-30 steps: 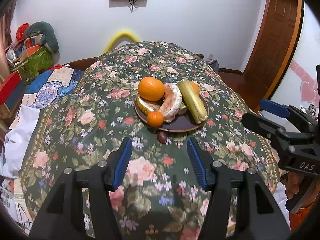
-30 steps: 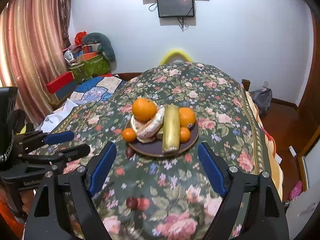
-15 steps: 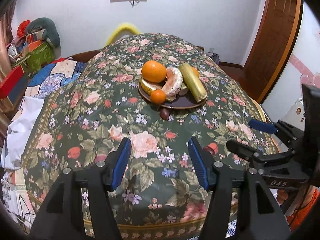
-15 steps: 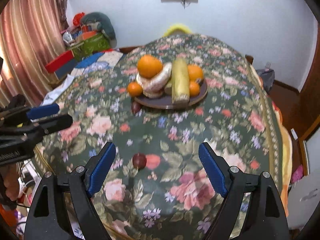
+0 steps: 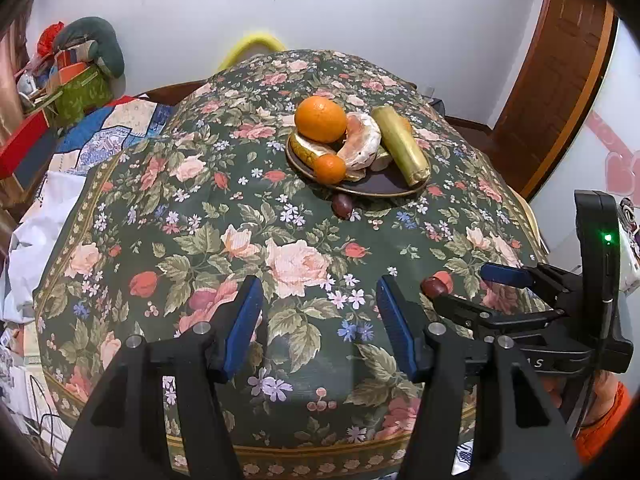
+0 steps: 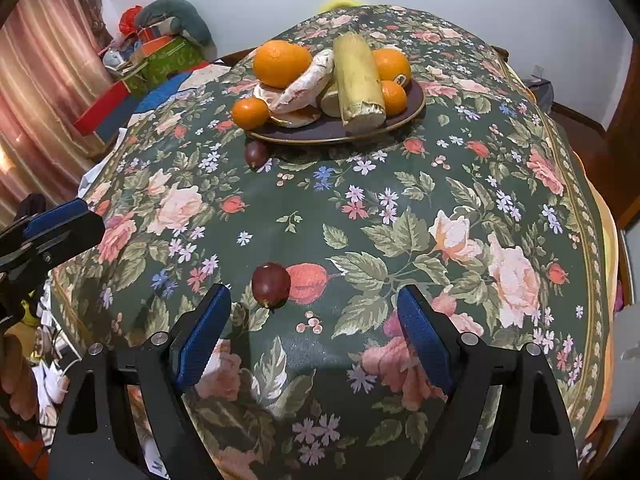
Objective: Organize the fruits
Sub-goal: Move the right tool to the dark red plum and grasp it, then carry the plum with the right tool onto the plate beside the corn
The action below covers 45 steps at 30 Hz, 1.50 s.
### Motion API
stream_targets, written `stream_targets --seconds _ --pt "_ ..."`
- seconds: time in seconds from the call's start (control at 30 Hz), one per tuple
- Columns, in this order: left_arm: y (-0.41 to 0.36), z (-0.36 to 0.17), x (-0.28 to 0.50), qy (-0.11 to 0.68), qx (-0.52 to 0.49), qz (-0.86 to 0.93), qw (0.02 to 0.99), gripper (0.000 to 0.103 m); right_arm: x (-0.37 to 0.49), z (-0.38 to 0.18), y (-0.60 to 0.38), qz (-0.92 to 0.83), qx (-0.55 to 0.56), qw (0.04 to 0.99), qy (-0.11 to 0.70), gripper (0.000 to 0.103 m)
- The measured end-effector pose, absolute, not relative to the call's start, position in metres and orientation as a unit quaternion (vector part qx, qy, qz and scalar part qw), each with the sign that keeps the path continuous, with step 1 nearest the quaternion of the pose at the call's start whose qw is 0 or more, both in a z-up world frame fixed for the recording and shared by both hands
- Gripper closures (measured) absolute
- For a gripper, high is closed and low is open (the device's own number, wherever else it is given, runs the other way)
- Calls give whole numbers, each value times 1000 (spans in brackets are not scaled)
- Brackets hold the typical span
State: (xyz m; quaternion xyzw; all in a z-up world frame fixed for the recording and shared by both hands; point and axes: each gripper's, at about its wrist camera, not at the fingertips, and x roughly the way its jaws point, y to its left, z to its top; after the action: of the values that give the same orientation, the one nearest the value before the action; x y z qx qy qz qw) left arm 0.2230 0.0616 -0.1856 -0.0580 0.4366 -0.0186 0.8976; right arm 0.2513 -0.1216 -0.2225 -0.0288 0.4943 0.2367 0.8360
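A dark plate (image 5: 384,189) (image 6: 416,105) on the floral tablecloth holds oranges (image 5: 320,119) (image 6: 281,62), a peeled pomelo piece (image 6: 308,80) and a yellow-green cylinder fruit (image 5: 404,148) (image 6: 358,80). One dark plum (image 5: 342,205) (image 6: 256,153) lies beside the plate's near rim. A second plum (image 6: 271,285) (image 5: 434,287) lies near the table's front. My right gripper (image 6: 314,332) is open, low over the cloth, with that plum just ahead of its left finger. My left gripper (image 5: 318,320) is open and empty above the front of the table.
The round table's cloth (image 5: 248,216) drops off at the front edge. Boxes and bags (image 5: 68,76) are piled at the left by a quilt. A wooden door (image 5: 560,72) stands at the right. The right gripper also shows in the left wrist view (image 5: 496,292).
Both grippers have pulled back from the plate toward the table's front. The right gripper has dropped lower and nearer to the front plum. Both stay open.
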Motion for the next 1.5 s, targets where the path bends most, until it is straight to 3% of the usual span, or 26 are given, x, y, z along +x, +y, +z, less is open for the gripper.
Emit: stream_targets --seconds 0.13,0.2,0.3,0.53,1.03,1.27,1.5 --pt "64 -191 225 441 -61 -18 895 44 250 -221 -117 253 -31 840 479 28" --pt "66 -194 226 444 -62 -17 894 44 251 -223 -112 260 -42 838 478 40" --pt "68 -197 229 446 -66 -16 892 44 251 -225 -105 263 -55 839 474 49" --pt "67 -203 239 452 -66 -19 890 44 253 -225 -103 290 -50 832 469 87" --pt "54 -219 294 466 -65 -42 881 44 286 -195 -127 263 -37 870 415 89" --pt "45 -237 329 487 -63 -55 869 61 308 -196 -139 256 -22 875 411 89" --pt "37 -247 353 495 -57 -59 865 70 320 -203 -146 255 -9 874 414 89"
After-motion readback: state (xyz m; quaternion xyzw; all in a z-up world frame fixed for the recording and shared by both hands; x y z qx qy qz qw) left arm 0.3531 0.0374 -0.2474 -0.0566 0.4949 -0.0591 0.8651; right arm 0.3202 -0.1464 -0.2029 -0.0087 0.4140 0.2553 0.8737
